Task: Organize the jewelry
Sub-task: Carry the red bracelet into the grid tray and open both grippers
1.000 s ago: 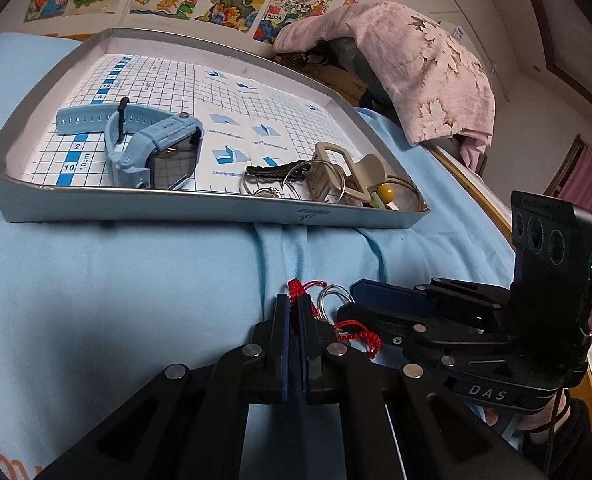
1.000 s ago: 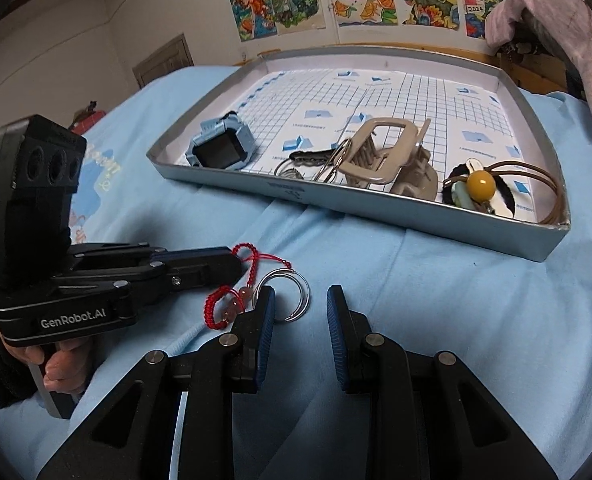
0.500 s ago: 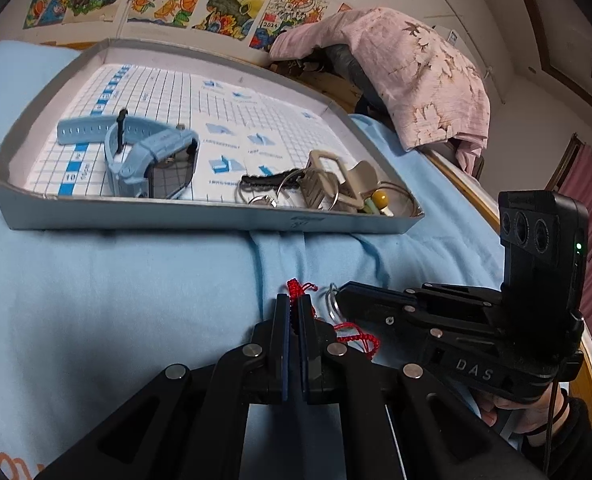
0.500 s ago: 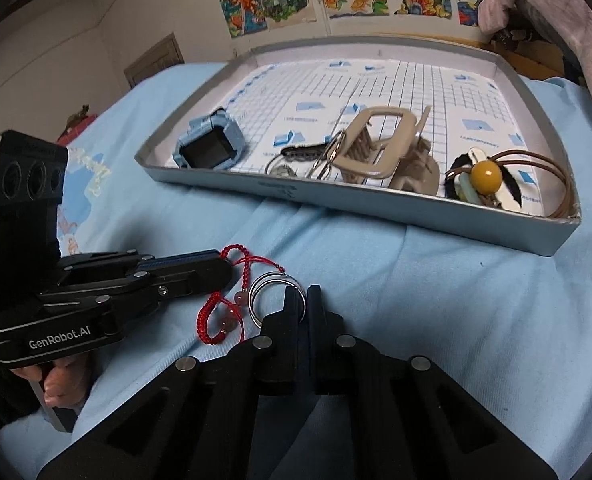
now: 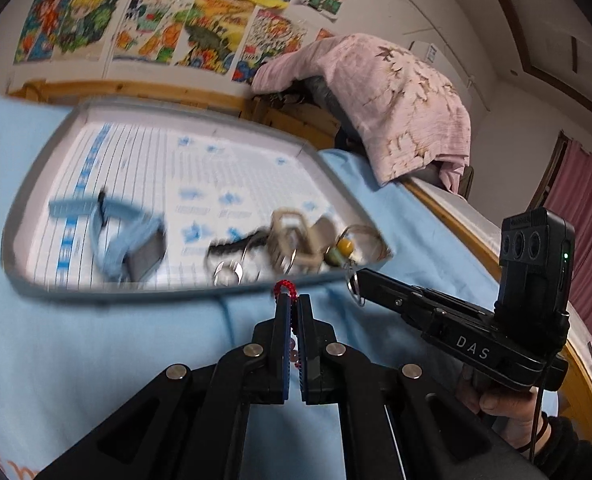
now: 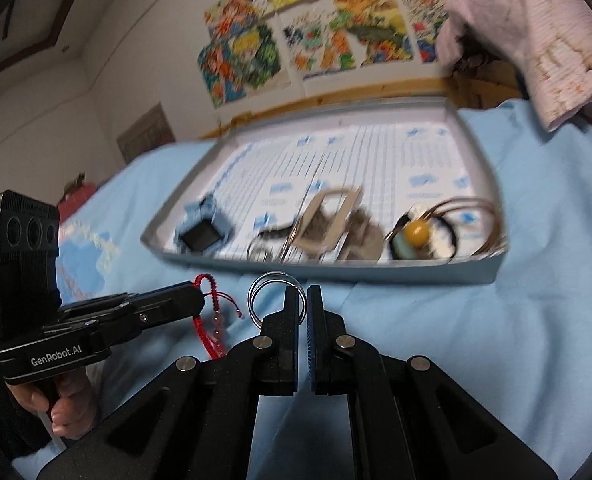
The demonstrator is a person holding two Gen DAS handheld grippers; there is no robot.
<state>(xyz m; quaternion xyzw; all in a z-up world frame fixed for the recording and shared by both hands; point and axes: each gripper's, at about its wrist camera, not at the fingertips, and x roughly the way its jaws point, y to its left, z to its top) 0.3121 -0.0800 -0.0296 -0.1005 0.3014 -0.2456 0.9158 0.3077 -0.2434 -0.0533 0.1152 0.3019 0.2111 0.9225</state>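
My left gripper [image 5: 294, 305] is shut on a red cord bracelet [image 5: 284, 289] with pink beads; in the right wrist view the bracelet [image 6: 209, 320] hangs from that gripper [image 6: 193, 298] above the blue sheet. My right gripper [image 6: 302, 300] is shut on a silver double ring [image 6: 273, 294], which is lifted off the sheet; it also shows in the left wrist view [image 5: 354, 286] at that gripper's tip [image 5: 362, 280]. The grey tray [image 5: 107, 290] with a grid mat lies just beyond both grippers.
In the tray lie a blue smartwatch [image 5: 123, 236], a black key on rings [image 5: 231, 256], a beige hair claw [image 6: 334, 222], and a hair tie with a yellow bead [image 6: 416, 234]. A pink cloth [image 5: 380, 92] hangs at the right. Posters cover the wall.
Both grippers have risen from the sheet, the left carrying the red bracelet, the right the silver ring, and moved toward the tray. The right gripper closed a second ago.
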